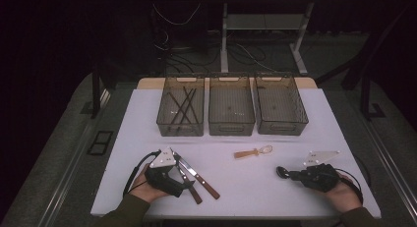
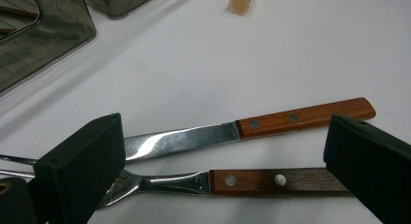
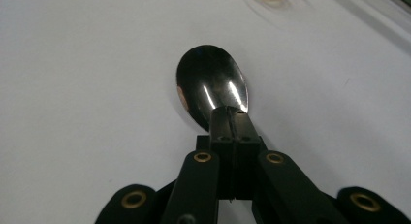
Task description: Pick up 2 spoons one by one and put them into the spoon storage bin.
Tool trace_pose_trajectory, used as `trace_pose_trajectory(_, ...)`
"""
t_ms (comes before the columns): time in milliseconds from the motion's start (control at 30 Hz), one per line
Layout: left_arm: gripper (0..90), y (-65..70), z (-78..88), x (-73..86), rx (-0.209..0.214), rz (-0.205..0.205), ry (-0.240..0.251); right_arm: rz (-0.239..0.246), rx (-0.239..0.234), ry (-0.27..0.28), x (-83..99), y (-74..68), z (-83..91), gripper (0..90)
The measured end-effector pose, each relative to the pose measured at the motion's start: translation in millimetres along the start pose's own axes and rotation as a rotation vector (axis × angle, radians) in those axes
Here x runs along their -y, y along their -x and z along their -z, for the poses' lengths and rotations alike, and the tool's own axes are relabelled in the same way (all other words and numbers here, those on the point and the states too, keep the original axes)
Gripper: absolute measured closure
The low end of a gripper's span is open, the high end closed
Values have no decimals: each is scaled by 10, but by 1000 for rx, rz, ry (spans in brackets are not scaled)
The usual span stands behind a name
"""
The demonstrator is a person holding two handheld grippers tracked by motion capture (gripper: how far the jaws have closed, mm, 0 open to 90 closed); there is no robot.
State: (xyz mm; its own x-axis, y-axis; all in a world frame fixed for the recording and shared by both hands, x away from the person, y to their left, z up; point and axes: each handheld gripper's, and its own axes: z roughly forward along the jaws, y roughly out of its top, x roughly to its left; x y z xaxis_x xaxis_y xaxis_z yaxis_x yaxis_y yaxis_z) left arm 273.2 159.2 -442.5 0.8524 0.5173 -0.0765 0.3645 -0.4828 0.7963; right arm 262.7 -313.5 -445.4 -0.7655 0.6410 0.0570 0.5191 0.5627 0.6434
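High view: three smoked plastic bins line the tabletop's far edge, the left one already holding several dark-handled utensils. Near the front right corner, the right gripper is clenched on a metal spoon. By the front left corner, the left gripper has its jaws spread wide over a wooden-handled knife and fork, neither grasped. A small wooden-handled tool also lies mid-table. I judge sorting barely begun. No legible writing anywhere.

No readable text, label, brand or number on cutlery, bins or table.
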Motion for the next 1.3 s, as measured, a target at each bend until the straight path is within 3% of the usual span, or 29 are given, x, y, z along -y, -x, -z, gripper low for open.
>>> trace_pose_trajectory(233,9,0,-5,1,0,1,-2,-12,49,8,-77,165,-63,900)
trace_pose_trajectory(433,9,1,-5,0,1,1,0,-49,45,22,-103,266,-91,900)
trace_pose_trajectory(533,9,1,-2,-1,1,-2,-2,-69,46,51,-116,279,-35,798)
trace_pose_trajectory(700,9,-10,2,1,-1,7,2,-147,41,121,-226,397,34,574)
trace_pose_trajectory(800,9,-3,8,-2,0,0,4,-158,35,110,-267,450,-49,483)
trace_pose_trajectory(967,9,-8,4,0,7,-2,2,-141,60,57,-256,433,-144,452)
trace_pose_trajectory(1067,9,-2,0,-2,8,-8,3,-146,37,50,-243,443,-162,455)
trace_pose_trajectory(1167,9,4,-4,-3,6,-8,3,-124,18,37,-235,420,-191,467)
trace_pose_trajectory(1300,9,3,-9,-2,7,-11,-2,-76,42,23,-239,379,-205,510)
